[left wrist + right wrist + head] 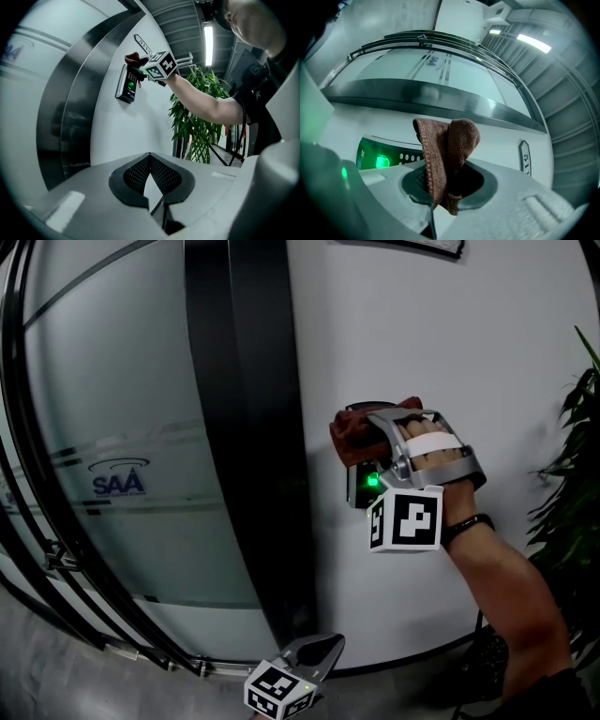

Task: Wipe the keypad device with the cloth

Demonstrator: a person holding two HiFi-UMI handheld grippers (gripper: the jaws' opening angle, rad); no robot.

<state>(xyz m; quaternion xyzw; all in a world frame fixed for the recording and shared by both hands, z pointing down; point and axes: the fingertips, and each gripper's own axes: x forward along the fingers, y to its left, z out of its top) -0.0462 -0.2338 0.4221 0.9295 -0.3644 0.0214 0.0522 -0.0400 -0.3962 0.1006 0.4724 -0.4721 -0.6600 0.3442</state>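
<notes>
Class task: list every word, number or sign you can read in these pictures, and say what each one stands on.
"SAA": on the glass panel.
"51": on the small wall plaque; any further digits unclear.
Print on the keypad device: too small to read.

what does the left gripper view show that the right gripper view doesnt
Left gripper view only: the leafy plant, the person's forearm, and the left gripper shut and empty. Right gripper view only: how the right gripper clamps the brown cloth, and a number plate on the wall. Both: the keypad device, lit green, and the cloth.
</notes>
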